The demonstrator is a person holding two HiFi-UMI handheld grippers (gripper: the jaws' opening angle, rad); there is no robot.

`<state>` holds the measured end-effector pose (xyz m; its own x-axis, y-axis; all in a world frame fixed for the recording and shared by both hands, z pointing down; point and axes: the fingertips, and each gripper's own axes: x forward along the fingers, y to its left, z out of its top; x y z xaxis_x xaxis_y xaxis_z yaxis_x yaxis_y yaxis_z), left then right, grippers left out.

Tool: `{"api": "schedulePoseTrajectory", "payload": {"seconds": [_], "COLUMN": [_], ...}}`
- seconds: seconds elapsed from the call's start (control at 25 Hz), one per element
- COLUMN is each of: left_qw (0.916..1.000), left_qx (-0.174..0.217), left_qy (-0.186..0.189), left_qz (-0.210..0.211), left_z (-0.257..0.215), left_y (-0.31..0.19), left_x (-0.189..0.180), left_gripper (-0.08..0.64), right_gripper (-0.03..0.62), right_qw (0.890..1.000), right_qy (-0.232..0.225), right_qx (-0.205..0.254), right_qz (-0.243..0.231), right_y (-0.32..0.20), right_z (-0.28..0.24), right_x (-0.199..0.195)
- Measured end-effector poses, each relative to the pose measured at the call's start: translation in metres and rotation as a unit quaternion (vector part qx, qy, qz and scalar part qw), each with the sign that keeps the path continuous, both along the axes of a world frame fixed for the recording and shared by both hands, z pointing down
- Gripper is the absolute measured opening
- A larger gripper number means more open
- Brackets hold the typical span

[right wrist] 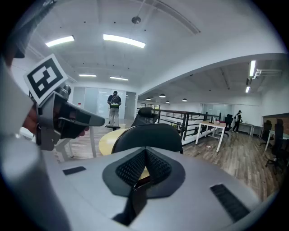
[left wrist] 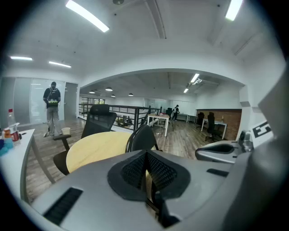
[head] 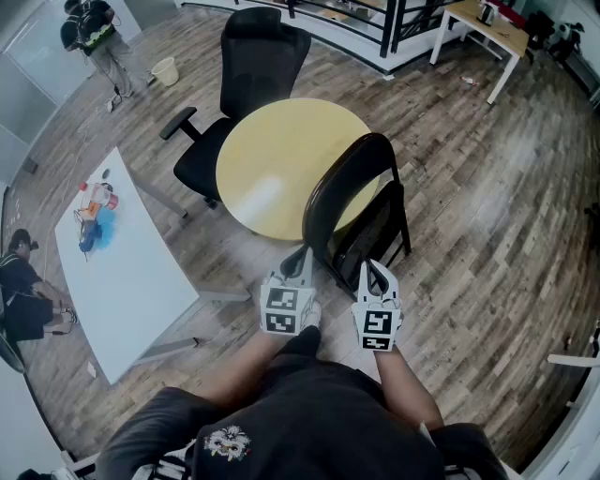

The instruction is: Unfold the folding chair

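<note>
The black folding chair [head: 349,192] stands upright just in front of me, its seat panel [head: 377,225] tipped up close to the backrest, right beside the round yellow table [head: 281,159]. My left gripper [head: 302,253] is shut and empty, with its tip near the chair's lower left frame. My right gripper [head: 373,269] is also shut and empty, just short of the chair's near side. The chair's curved backrest [left wrist: 143,137] rises behind the left gripper's [left wrist: 146,170] closed jaws in the left gripper view. It fills the view over the right gripper's [right wrist: 145,168] closed jaws as backrest [right wrist: 146,137].
A black office chair [head: 248,66] stands behind the round table. A long white table [head: 131,272] with small items runs at the left. One person stands far off [head: 94,33] and another sits at the left edge [head: 19,281]. A white desk [head: 487,28] and a railing are at the back.
</note>
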<state>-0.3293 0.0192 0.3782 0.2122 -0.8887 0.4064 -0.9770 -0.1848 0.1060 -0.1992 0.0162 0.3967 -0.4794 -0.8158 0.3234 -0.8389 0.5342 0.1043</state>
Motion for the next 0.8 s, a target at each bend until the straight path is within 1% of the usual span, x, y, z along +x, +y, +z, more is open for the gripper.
{"api": "schedulePoseTrajectory", "payload": {"seconds": [0.12,0.2,0.28,0.32,0.36,0.4,0.48,0.6,0.72,0.76,0.8], "left_qw": [0.9996,0.9981,0.9964,0.9957,0.9951,0.9946,0.9935,0.9894,0.9799,0.9763,0.9725], "left_qx": [0.012,0.023,0.019,0.011,0.002,-0.009,-0.035,-0.082,-0.134,-0.148,-0.161], "left_qy": [-0.016,-0.038,-0.056,-0.06,-0.061,-0.059,-0.049,-0.026,-0.005,-0.007,-0.016], "left_qz": [0.022,0.042,0.061,0.07,0.078,0.085,0.096,0.118,0.147,0.157,0.167], "left_z": [0.005,0.008,0.012,0.015,0.018,0.021,0.026,0.033,0.044,0.048,0.051], "left_y": [-0.033,-0.055,-0.074,-0.082,-0.09,-0.098,-0.112,-0.13,-0.15,-0.157,-0.165], "left_x": [-0.012,-0.02,-0.026,-0.029,-0.032,-0.034,-0.036,-0.033,-0.019,-0.014,-0.011], "left_gripper": [0.006,0.006,0.011,0.043,0.096,0.142,0.203,0.218,0.232,0.235,0.243], "right_gripper": [0.015,0.015,0.017,0.025,0.071,0.134,0.192,0.229,0.259,0.264,0.272], "right_qw": [1.0,0.998,0.995,0.994,0.992,0.99,0.985,0.975,0.961,0.956,0.952], "right_qy": [0.004,0.007,0.007,0.005,0.003,0.002,0.003,0.004,0.004,0.006,0.007], "right_qx": [-0.022,-0.049,-0.077,-0.091,-0.107,-0.124,-0.158,-0.204,-0.254,-0.269,-0.283], "right_qz": [0.018,0.038,0.055,0.06,0.063,0.065,0.073,0.092,0.111,0.116,0.121], "right_y": [-0.028,-0.046,-0.061,-0.067,-0.072,-0.076,-0.084,-0.098,-0.111,-0.115,-0.12], "right_z": [0.021,0.039,0.057,0.065,0.075,0.084,0.103,0.131,0.162,0.173,0.182], "right_x": [-0.009,-0.013,-0.017,-0.02,-0.024,-0.027,-0.03,-0.03,-0.028,-0.028,-0.028]}}
